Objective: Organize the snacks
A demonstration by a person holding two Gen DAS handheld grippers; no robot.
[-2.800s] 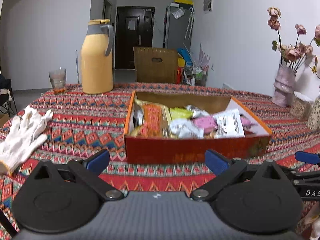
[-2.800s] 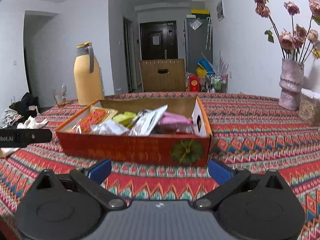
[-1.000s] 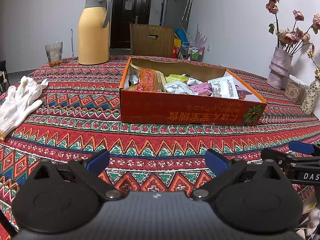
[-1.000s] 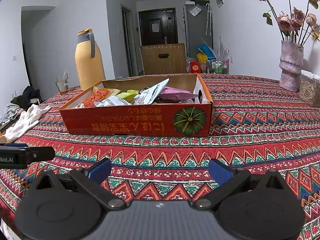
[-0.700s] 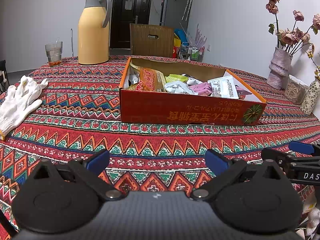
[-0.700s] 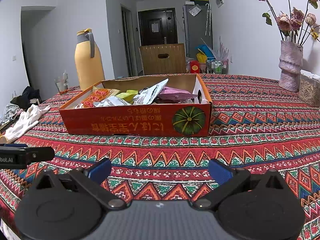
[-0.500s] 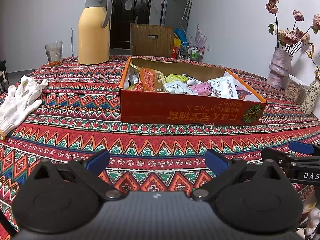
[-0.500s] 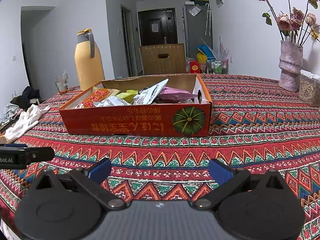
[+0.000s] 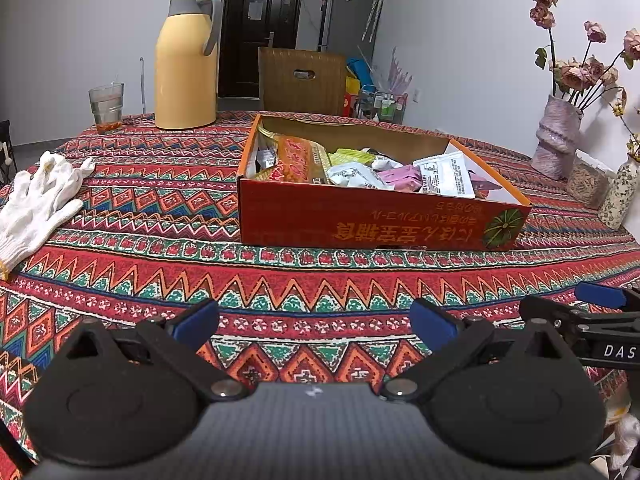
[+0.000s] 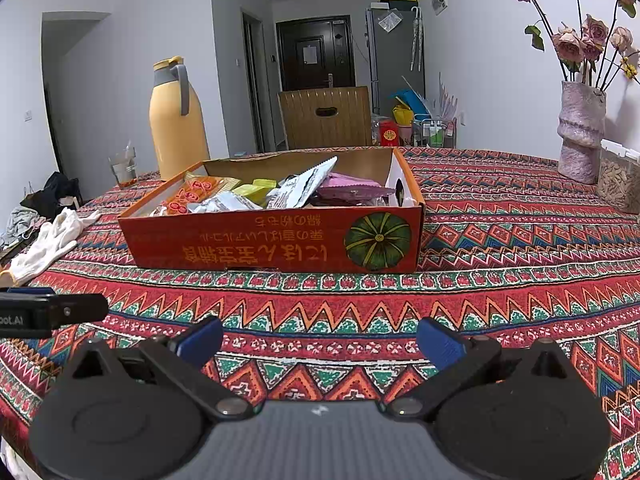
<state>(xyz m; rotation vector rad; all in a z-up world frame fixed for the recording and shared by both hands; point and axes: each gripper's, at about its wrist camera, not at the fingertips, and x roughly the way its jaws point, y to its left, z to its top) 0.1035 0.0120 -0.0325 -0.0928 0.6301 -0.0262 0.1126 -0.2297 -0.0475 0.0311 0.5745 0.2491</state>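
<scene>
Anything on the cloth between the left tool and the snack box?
No, just bare patterned tablecloth between the left tool and snack box, per the left wrist view.

home, dining area of a flat. table with patterned cloth [image 9: 160, 208], yellow thermos jug [image 9: 185, 60], drinking glass [image 9: 106, 106], vase of dried roses [image 10: 580, 132], wooden chair [image 10: 326, 118] at the far side. behind it a fridge [image 10: 396, 52] with papers stuck on, dark front door [image 10: 314, 54], clutter on the floor. clothes heaped at left [image 10: 24, 212].
</scene>
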